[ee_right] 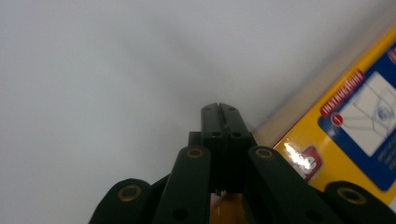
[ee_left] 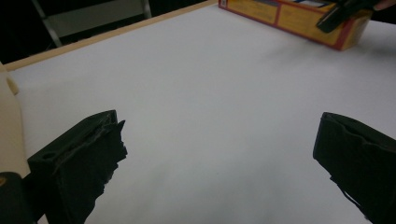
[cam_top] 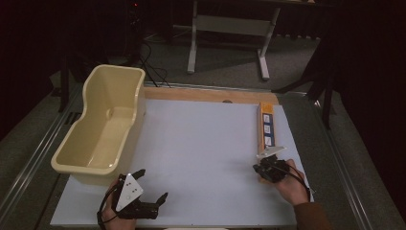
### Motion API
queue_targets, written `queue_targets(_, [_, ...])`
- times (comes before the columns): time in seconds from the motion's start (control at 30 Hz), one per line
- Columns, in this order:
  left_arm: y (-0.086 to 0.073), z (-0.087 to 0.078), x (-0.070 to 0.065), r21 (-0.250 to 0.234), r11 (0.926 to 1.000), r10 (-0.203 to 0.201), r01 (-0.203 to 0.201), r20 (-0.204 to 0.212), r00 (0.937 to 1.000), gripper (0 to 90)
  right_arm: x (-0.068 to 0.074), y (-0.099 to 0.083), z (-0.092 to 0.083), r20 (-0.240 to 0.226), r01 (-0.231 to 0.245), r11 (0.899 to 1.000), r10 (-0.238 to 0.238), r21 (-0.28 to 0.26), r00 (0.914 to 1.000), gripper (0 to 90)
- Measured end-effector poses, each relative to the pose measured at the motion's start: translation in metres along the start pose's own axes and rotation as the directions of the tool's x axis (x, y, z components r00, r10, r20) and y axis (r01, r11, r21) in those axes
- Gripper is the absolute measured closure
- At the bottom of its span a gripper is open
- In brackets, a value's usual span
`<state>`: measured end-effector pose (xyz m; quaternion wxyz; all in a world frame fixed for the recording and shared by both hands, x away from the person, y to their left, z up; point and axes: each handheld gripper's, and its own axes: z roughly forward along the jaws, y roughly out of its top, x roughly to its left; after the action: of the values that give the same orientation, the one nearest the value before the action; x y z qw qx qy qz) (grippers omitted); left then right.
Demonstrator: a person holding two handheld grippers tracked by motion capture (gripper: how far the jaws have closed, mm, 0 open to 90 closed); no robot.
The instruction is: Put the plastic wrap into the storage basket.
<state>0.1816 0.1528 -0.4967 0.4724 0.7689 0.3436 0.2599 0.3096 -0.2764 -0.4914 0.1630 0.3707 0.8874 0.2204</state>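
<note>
I see the yellow box lying flat along the white board's right edge. Right gripper sits at the box's near end, jaws pressed together, nothing between them. Left gripper spread wide, well left of the box, just below the cream tub.

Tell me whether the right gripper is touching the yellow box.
Cannot tell. In the high view the right gripper overlaps the box's near end; its own view shows shut jaws beside it, the contact hidden.

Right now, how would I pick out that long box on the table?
Start at the white table and go to its right edge, opposite the cream tub. There lies a long yellow box with blue panels, the only printed, colourful thing; the right gripper sits at its near end.
</note>
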Motion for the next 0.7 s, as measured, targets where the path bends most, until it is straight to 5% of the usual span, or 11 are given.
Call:
queue_targets(0.1, [0.000, 0.001, -0.002, 0.001, 0.9999, 0.013, -0.013, 0.003, 0.9999, 1.7, -0.018, -0.021, -0.001, 0.059, -0.049, 0.998, 0.046, 0.049, 0.9972, 90.0])
queue_targets(0.17, [0.000, 0.002, -0.001, 0.005, 1.0000, 0.008, -0.008, 0.003, 1.0000, 1.6, -0.032, -0.029, -0.008, 0.022, -0.127, 0.992, 0.127, 0.015, 0.9917, 90.0])
queue_targets(0.27, [0.000, 0.002, 0.000, 0.001, 1.0000, 0.002, -0.002, 0.001, 1.0000, 1.7, -0.041, -0.029, -0.018, -0.053, -0.163, 0.985, 0.160, -0.054, 0.9856, 83.6])
queue_targets(0.4, [0.000, 0.002, 0.000, 0.001, 1.0000, 0.004, -0.004, 0.000, 1.0000, 1.7, -0.054, -0.018, -0.029, -0.067, -0.212, 0.965, 0.204, -0.155, 0.9767, 71.2])
queue_targets(0.6, [0.000, 0.002, 0.001, 0.003, 1.0000, 0.001, -0.001, 0.001, 1.0000, 1.6, -0.077, 0.004, -0.023, 0.060, -0.248, 0.942, 0.268, -0.225, 0.9616, 55.9])
queue_targets(0.7, [0.000, 0.001, 0.001, 0.003, 1.0000, -0.002, 0.002, -0.001, 1.0000, 1.7, -0.090, 0.014, -0.012, 0.091, -0.292, 0.929, 0.319, -0.228, 0.9434, 50.6])
